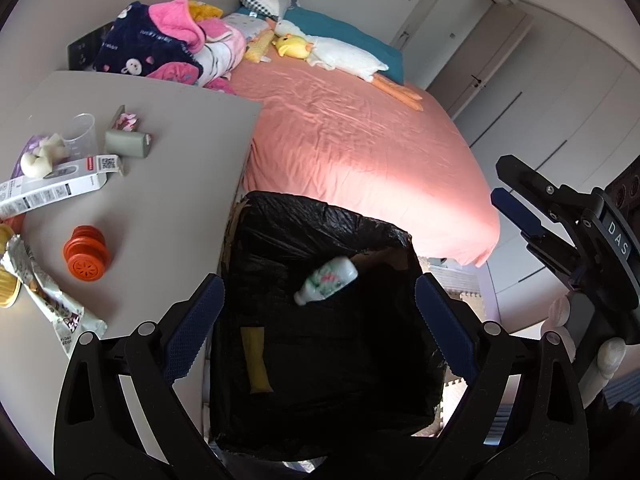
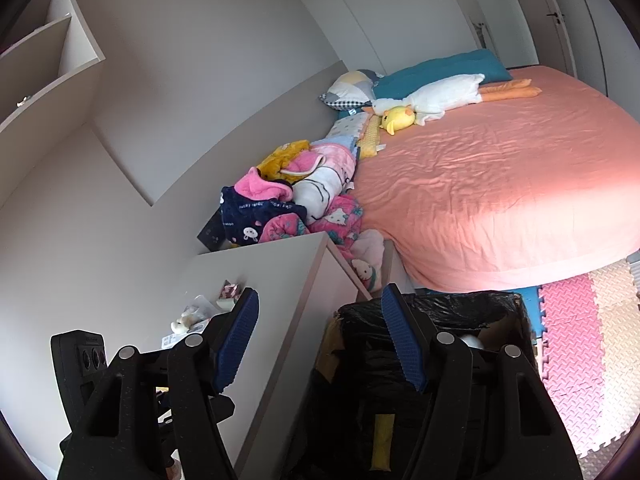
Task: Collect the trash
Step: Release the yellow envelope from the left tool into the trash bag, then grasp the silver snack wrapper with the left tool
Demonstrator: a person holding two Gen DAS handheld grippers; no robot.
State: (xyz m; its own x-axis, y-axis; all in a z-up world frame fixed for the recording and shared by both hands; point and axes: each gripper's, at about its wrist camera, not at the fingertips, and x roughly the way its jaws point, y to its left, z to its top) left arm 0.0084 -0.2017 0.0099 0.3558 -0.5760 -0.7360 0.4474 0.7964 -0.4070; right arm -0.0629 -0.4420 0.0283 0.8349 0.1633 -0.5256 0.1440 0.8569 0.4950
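Both the left gripper (image 1: 316, 320) and right gripper (image 2: 320, 344) gape empty above the black-lined bin (image 1: 320, 220); the small bottle (image 1: 326, 280) tumbles between the left jaws, apparently just dropped as trash

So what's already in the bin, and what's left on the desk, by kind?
In the bin:
small bottle: 1
yellow packet: 1
On the desk:
orange spool: 1
white carton: 1
clear cup: 1
grey-green roll: 1
snack wrapper: 1
Total: 7; the left-edge clutter is uncounted.

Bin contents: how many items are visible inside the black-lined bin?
2. A small white floral-print bottle near the far wall, and a yellow wrapper against the left wall. More may be hidden in the dark liner.
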